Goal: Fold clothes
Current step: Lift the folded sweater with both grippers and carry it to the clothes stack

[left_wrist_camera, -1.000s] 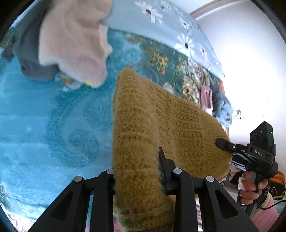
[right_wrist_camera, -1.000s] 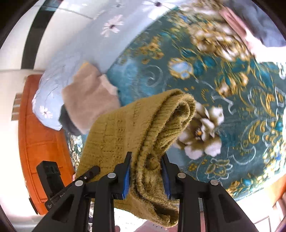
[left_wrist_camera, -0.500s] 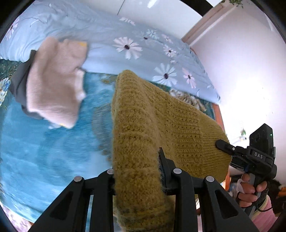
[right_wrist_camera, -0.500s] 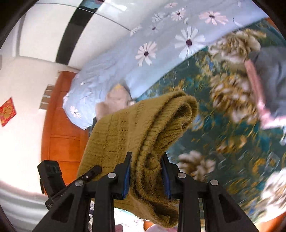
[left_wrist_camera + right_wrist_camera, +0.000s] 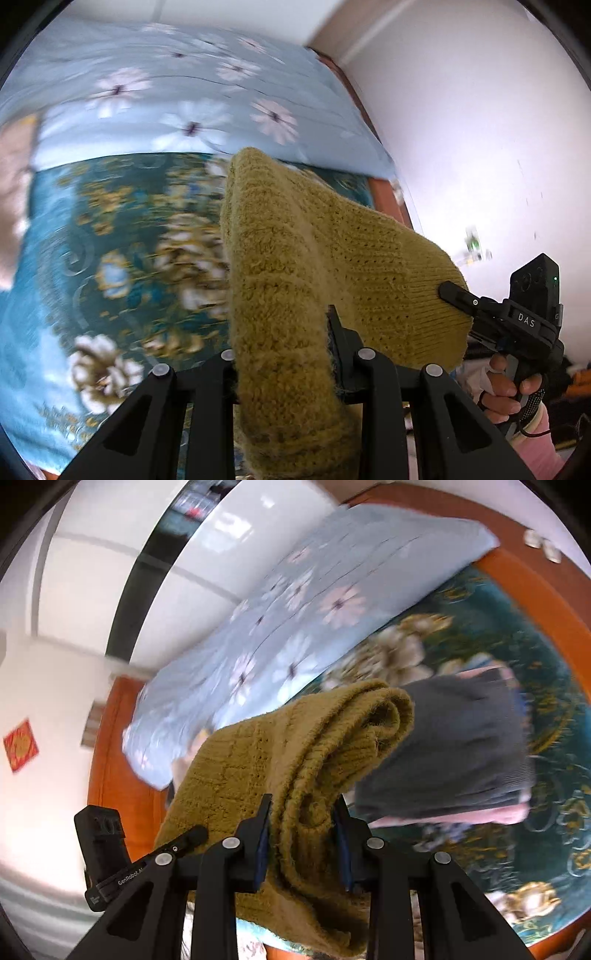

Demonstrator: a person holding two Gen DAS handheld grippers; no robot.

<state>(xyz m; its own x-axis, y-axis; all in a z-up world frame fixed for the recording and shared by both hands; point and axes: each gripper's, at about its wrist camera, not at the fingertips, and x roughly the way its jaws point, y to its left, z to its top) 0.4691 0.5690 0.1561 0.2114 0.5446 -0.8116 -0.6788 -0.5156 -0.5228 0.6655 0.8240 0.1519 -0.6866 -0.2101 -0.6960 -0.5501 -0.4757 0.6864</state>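
Mustard knit sweater (image 5: 295, 280) held folded in the air above the bed (image 5: 110, 236), stretched between both grippers: left gripper (image 5: 284, 354) and right gripper (image 5: 303, 834) each have fingers clamped on a bunched end. Grey folded garment (image 5: 450, 746) lies on the bedspread near the pillow (image 5: 295, 627).

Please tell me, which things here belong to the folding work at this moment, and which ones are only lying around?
In the job:
mustard knit sweater
left gripper, shut on it
right gripper, shut on it

Lying about:
dark grey garment on pink cloth
daisy-print quilt
teal floral bedspread
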